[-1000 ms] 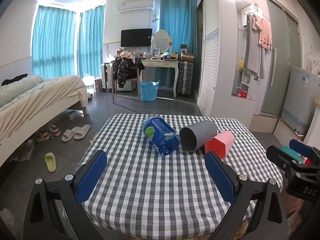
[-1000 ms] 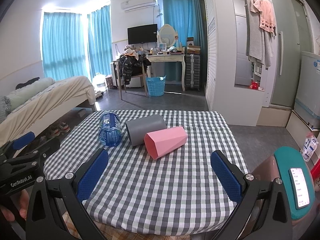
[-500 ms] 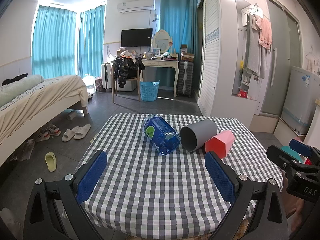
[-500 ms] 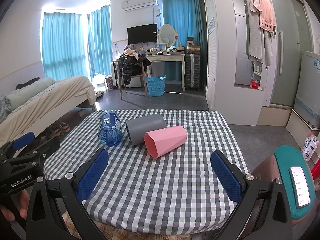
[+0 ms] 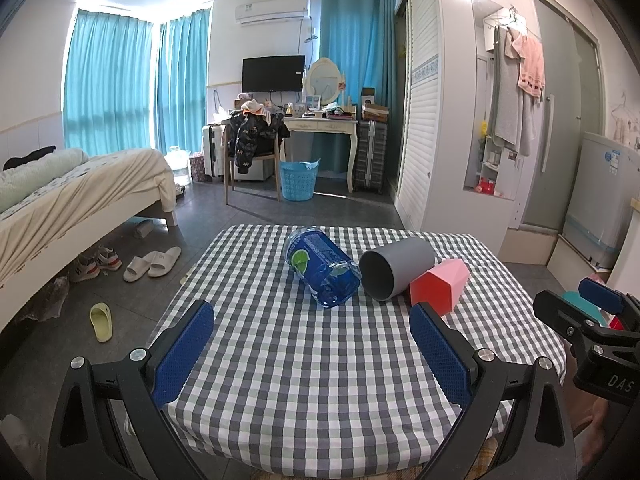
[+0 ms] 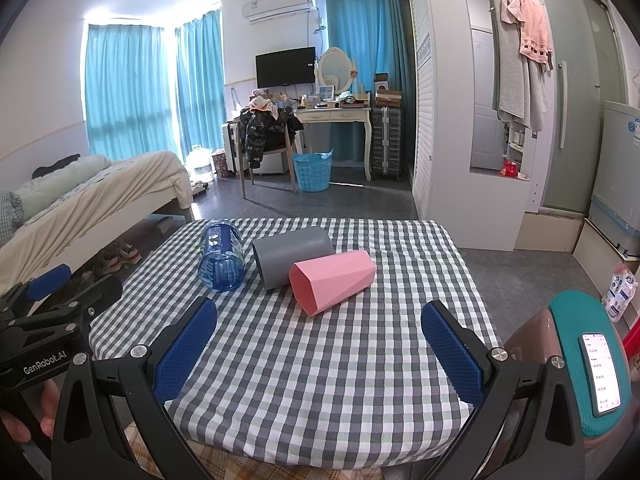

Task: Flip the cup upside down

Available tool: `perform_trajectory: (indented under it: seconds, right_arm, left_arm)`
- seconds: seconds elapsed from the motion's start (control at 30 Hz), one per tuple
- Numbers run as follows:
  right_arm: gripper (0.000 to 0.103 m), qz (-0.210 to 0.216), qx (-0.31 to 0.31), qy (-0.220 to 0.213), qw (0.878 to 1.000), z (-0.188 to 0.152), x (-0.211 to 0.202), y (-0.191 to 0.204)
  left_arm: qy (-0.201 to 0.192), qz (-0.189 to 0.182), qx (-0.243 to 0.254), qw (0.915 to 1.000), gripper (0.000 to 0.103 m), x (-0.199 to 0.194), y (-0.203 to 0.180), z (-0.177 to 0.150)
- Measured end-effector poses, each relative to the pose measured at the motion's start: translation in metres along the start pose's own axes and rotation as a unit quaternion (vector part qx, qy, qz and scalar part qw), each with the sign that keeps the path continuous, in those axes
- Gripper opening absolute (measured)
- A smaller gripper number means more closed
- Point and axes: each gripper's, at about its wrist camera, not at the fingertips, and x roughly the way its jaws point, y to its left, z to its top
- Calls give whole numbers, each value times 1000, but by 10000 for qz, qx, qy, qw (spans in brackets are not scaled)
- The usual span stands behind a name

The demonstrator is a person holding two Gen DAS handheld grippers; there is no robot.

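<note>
Right wrist view: the right gripper (image 6: pixel 318 344) hovers over the near edge of the checked surface (image 6: pixel 332 380), its blue fingers (image 6: pixel 186 346) wide apart and holding nothing. Beyond them, well clear of both fingers, a pink cup (image 6: pixel 332 280) lies on its side. Just behind it lie a grey cup (image 6: pixel 290 256) and a blue cup (image 6: pixel 221 260). Left of the pink cup, the left gripper (image 5: pixel 312 348) is likewise spread and empty.

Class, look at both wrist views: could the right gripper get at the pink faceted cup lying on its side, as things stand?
Probably yes. The right gripper is open, and only bare checked tablecloth lies between it and the pink faceted cup. The grey cylindrical cup sits close on the pink cup's far left, not in the path.
</note>
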Motion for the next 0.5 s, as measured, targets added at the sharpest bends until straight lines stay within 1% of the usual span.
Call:
perform_trajectory:
  seconds: [0.27,0.37,0.5]
  right_arm:
    - [103,10,-10,17,10000,-3,4,-1]
    - [103,31,-44,37,10000,-4,7,1]
    - [103,74,-193,115,9997,0,17,10]
  left_arm:
    - [34,18,-3,10000,101,2,1,-4]
    - [90,37,-64,9999,101,8,6,-6]
    - [272,195,-187,9993,101,28,23,-10]
